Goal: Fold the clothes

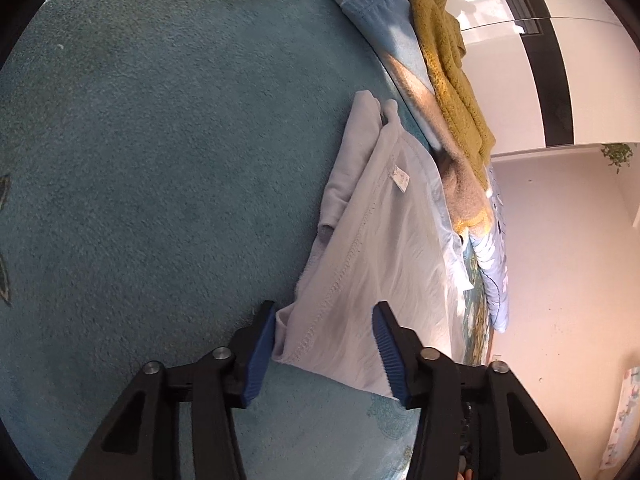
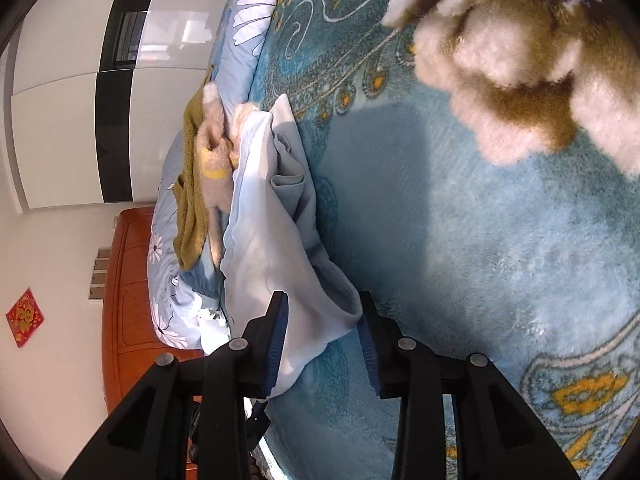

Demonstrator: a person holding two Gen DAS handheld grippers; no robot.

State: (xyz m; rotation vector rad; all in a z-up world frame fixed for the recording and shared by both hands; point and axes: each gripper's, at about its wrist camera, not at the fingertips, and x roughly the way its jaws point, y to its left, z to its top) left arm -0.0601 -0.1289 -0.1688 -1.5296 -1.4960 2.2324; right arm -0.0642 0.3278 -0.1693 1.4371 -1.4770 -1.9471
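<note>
left claw [image 1: 324, 350]: jaws apart, garment [image 1: 384, 248] corner lying between them on blanket [image 1: 160, 160] | right claw [image 2: 324, 344]: jaws apart, garment [image 2: 276, 248] edge between them | sweater [image 1: 452, 64]: beyond garment, ahead of left claw | plush [image 2: 516, 52]: ahead-right of right claw

The garment [image 1: 372, 248] lies on the blanket [image 1: 160, 160]; a sweater [image 1: 452, 76] lies behind it.

Pale blue-white garment [image 1: 384, 248] [image 2: 272, 240] — inside out (seams, label showing), rumpled, lying on teal fleece blanket [image 1: 160, 160] [image 2: 480, 240]
</note>
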